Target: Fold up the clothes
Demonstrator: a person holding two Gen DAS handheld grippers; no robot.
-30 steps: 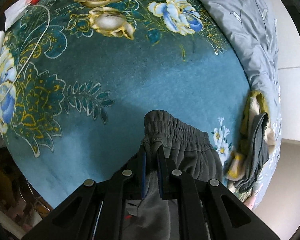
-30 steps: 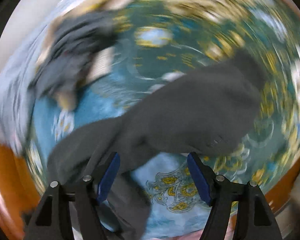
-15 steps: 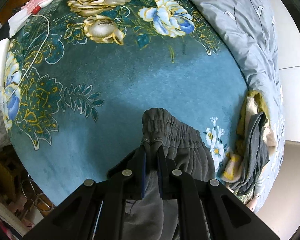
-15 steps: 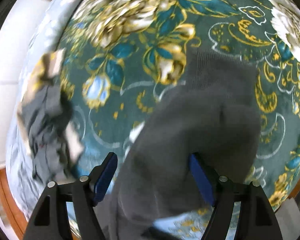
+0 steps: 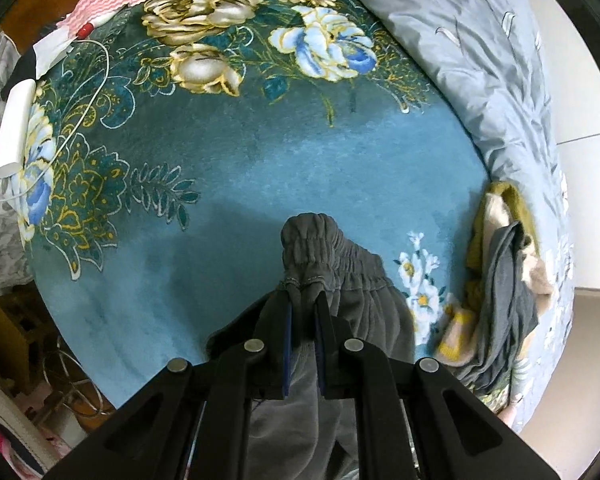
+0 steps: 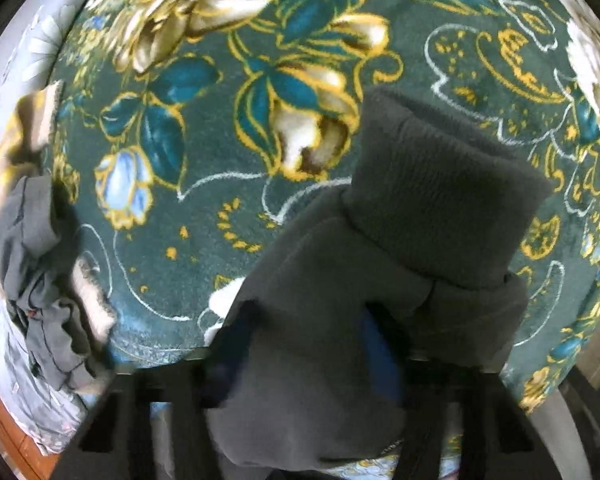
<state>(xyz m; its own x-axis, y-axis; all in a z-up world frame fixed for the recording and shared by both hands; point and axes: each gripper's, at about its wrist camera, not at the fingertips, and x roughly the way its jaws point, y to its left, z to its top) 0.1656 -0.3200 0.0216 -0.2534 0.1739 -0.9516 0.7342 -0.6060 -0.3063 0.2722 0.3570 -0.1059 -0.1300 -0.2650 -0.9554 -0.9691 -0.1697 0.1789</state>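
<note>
Left tongs pinching elastic waistband of grey trousers, garment lying on teal floral blanket on bed. Right tongs draped by trouser leg, ribbed cuff ahead; spread or pressed, cannot tell. Clothes pile at blanket edge. No readable writing.

Left gripper is pinching grey cloth, jaws nearly together; right gripper is standing wider, partly cloth-covered.
</note>
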